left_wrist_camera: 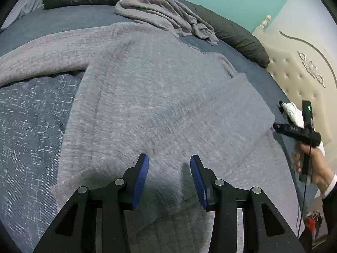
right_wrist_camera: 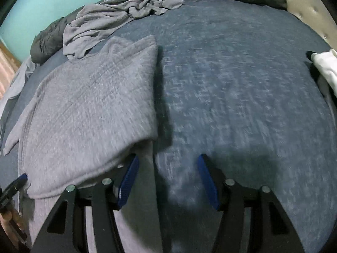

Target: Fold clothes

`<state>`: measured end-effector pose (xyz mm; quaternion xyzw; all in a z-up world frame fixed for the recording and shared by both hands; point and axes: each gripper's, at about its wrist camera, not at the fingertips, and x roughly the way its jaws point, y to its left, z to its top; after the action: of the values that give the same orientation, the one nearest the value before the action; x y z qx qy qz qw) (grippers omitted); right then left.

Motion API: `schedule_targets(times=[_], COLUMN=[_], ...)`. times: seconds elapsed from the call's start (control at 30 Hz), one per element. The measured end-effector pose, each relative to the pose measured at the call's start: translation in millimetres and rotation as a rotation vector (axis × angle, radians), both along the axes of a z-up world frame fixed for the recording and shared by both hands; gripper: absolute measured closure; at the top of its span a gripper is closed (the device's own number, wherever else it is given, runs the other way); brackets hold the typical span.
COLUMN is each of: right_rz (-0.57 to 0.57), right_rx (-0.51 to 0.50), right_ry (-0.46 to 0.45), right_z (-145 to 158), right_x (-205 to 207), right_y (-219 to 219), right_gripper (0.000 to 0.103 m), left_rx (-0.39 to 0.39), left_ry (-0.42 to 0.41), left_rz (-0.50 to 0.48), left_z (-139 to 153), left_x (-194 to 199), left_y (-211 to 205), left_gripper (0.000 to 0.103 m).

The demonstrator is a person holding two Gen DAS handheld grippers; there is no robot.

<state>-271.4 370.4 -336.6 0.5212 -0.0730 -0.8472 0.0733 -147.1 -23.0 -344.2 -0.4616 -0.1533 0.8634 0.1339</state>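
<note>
A grey sweater (left_wrist_camera: 147,97) is seen spread on a blue bed (right_wrist_camera: 242,84), one side folded over; its lower hem is cut off by the frame. Left gripper (left_wrist_camera: 169,164) and right gripper (right_wrist_camera: 167,166) are held w/ fingers wide, nothing gripped. Right-wrist view is blurred. No writing can be read.

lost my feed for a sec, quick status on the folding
Left gripper open, empty, above grey sweater. Right gripper open, empty, at sweater's folded edge. One side folded in, other sleeve still out. Crumpled grey garment behind, clear.
</note>
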Motion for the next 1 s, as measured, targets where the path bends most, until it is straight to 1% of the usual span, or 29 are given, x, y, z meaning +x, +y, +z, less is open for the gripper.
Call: schedule_targets(times=[0.13,0.2,0.23,0.27,0.3,0.37,0.43,0.57,0.67,0.8,1.0], right_rz=[0.001,-0.004,-0.003,-0.002,-0.001,0.007,0.009,0.037,0.059,0.080,-0.005], right_rx=[-0.028,-0.041,-0.048,-0.056,-0.059,-0.052,-0.022,0.124,0.178,0.197,0.167], right_ry=[0.021,0.040,0.047,0.055,0.061,0.067,0.075,0.120,0.104,0.070,0.034], right_z=[-2.8,-4.6,-4.8,-5.0,-4.7,-2.9,-0.1,13.9,14.5,2.3,-0.4], right_x=[-8.7,-12.2,-14.0,-15.9,-17.7,-21.0,-23.0,-27.6,-35.0,-36.1,-26.4], right_y=[-0.1,3.0,4.3,5.6,6.1,4.2,2.7,1.7,7.1,6.7,43.5], right_gripper=[0.044,0.048,0.059,0.072,0.076,0.091,0.096,0.098,0.098,0.098,0.098], left_rx=[0.019,0.018,0.015,0.012,0.010,0.006,0.005,0.009,0.001,-0.009,-0.004], left_ry=[-0.001,0.002,0.001,0.000,-0.001,-0.002,-0.004,-0.014,-0.014,-0.015,-0.025], left_rz=[-0.005,-0.010,-0.012,-0.013,-0.015,-0.019,-0.022,-0.024,-0.028,-0.032,-0.032], left_z=[-4.3,-5.5,-6.1,-6.6,-7.1,-7.5,-8.1,-9.9,-10.6,-11.6,-11.2], left_x=[-0.7,0.0,-0.1,-0.1,-0.2,-0.3,-0.5,-0.9,0.2,1.8,-0.5], left_y=[-1.0,-0.5,0.4,1.3,2.1,3.5,3.8,2.8,3.4,4.3,3.7], left_gripper=[0.057,0.056,0.056,0.056,0.056,0.055,0.054,0.054,0.054,0.054,0.054])
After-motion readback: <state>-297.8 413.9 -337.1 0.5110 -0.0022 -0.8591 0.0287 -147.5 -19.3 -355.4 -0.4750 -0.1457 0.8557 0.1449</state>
